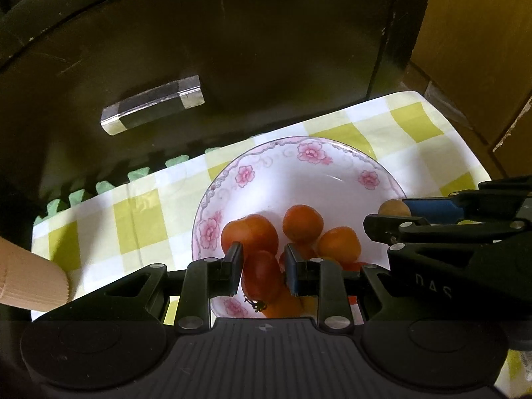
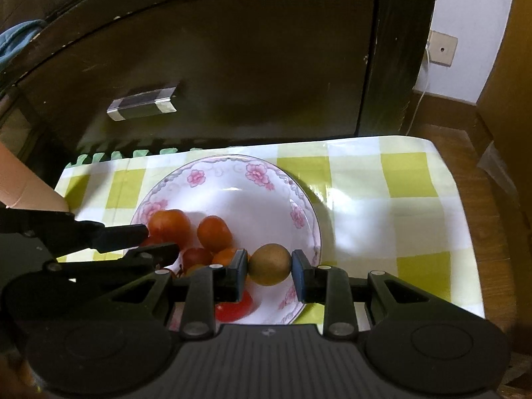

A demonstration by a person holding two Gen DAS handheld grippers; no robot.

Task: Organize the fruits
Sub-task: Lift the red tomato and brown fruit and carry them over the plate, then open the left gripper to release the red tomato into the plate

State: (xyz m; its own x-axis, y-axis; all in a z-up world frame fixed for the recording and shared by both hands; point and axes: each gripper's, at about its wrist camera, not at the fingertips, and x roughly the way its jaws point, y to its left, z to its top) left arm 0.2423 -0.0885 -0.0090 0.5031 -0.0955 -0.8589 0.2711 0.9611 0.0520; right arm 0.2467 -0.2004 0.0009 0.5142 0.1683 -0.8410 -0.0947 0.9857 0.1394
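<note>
Centrally, one white plate with a pink floral rim serves as the landmark; it lies on the counter, which is covered by a yellow-and-white checked cloth.

Left gripper: one, poised over the near half of the plate. Its two fingers are clenched on a dark red, oblong tomato, one pad on each flank; whether the fruit is lifted clear of the plate cannot be told.

Right gripper: one, over the right portion of the plate. Its two fingers grasp a single brown-green kiwi, which is pinched at its two sides; the kiwi sits above the plate's inner slope, near the right rim.

Loose orange-red fruits: three are clearly countable in the left wrist view, clustered on the plate's floor just beyond the left gripper. Further red and orange pieces lie beneath the grippers at the plate's near edge; these are partly hidden and their number cannot be told.

Behind the plate stands one dark cabinet front bearing one handle. Left of the plate, one tan cardboard edge enters.
</note>
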